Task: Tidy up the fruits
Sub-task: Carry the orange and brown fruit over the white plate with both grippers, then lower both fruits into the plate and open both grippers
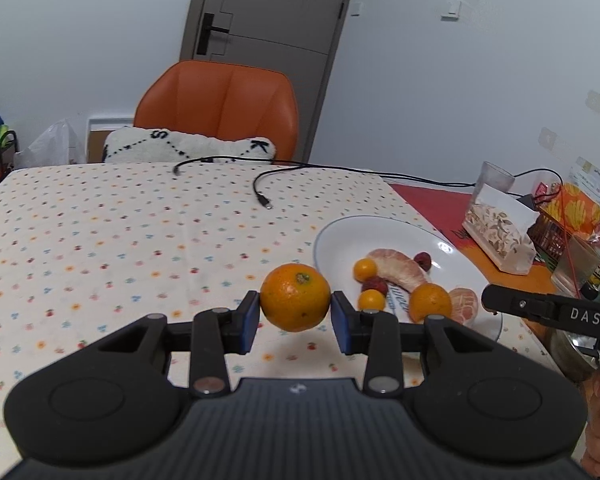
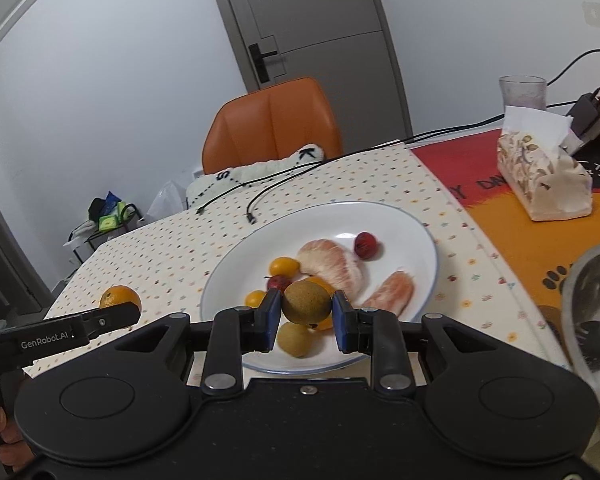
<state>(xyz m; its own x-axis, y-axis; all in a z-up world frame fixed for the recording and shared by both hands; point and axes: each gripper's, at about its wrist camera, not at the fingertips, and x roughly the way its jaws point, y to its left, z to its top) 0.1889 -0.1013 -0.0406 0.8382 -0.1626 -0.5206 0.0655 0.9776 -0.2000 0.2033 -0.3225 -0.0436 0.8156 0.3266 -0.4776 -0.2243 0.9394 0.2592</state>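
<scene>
Left wrist view: left gripper (image 1: 295,309) clamps a round orange tangerine (image 1: 295,297) above the tablecloth; right gripper (image 2: 307,309) grips a small brownish-green fruit (image 2: 307,303) over the white plate (image 2: 400,220).

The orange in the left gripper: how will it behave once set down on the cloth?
The orange looks round and smooth, so it will probably roll if released with any sideways push. Held by the left gripper only at its two sides, it might twist. The flat tablecloth offers no rim; the plate would likely contain it better.
</scene>
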